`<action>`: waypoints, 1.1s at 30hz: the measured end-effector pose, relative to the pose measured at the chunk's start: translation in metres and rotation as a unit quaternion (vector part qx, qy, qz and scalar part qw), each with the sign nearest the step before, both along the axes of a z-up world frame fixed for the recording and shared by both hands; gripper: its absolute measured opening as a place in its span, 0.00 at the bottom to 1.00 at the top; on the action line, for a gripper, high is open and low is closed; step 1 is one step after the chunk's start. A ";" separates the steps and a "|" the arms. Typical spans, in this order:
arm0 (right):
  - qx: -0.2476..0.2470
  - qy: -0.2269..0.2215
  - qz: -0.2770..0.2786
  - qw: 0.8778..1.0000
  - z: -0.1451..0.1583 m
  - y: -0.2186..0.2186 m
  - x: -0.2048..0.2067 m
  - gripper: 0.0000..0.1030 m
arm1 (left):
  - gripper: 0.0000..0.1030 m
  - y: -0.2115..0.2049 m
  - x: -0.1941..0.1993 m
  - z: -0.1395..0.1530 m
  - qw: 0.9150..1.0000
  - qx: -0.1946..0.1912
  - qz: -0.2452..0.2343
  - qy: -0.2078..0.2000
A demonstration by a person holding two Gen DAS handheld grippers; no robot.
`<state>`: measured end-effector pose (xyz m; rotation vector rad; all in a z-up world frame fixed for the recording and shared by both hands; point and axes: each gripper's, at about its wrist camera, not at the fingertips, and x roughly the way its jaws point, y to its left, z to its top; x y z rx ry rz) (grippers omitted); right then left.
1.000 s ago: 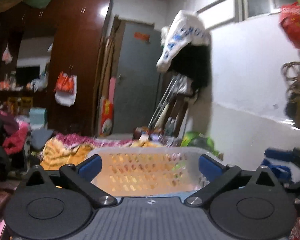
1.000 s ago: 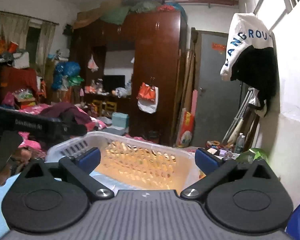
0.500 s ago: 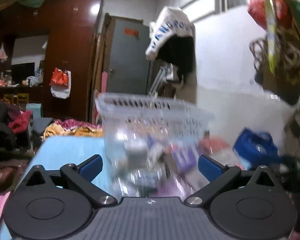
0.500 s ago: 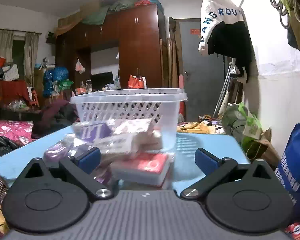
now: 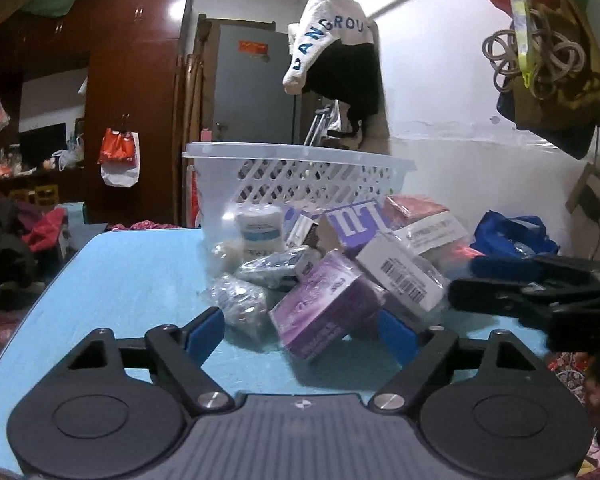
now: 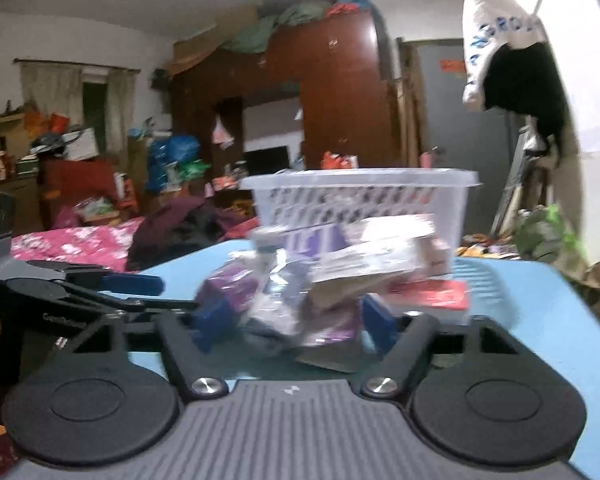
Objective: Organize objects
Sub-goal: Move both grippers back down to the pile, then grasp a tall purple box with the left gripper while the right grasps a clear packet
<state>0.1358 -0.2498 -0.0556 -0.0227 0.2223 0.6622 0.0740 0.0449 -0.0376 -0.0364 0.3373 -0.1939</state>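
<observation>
With the white basket now standing on the blue desk behind a spilled heap, both tongs have dropped low. Left tongs have just been closing around a purple box, pads not yet touching; right tongs have just been narrowing on wrapped packets, grip uncertain through blur.

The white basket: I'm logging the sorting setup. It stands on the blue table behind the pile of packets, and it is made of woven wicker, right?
Not wicker. The white basket is perforated plastic, as the left wrist view shows. It does stand on the blue table behind the pile of packets.
</observation>
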 end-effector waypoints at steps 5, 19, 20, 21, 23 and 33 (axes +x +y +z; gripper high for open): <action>-0.030 0.029 0.023 0.999 -0.010 0.021 0.021 0.53 | 0.85 -0.007 0.001 -0.001 1.000 0.020 -0.001 -0.004; 0.007 -0.004 0.006 1.000 0.003 -0.026 -0.011 0.42 | 0.53 -0.044 0.022 -0.013 0.995 0.104 0.001 0.007; 0.010 -0.003 0.004 1.000 0.002 -0.027 -0.011 0.42 | 0.51 -0.045 0.022 -0.014 0.994 0.105 0.002 0.007; 0.011 -0.002 0.004 1.000 0.002 -0.026 -0.009 0.42 | 0.50 -0.045 0.021 -0.015 0.994 0.105 0.004 0.004; 0.016 -0.001 0.003 1.000 0.002 -0.028 -0.008 0.42 | 0.46 -0.041 0.017 -0.014 0.996 0.094 0.007 -0.003; 0.036 -0.004 0.016 0.999 0.003 -0.031 -0.012 0.42 | 0.41 -0.014 0.000 0.002 0.999 0.006 0.010 -0.037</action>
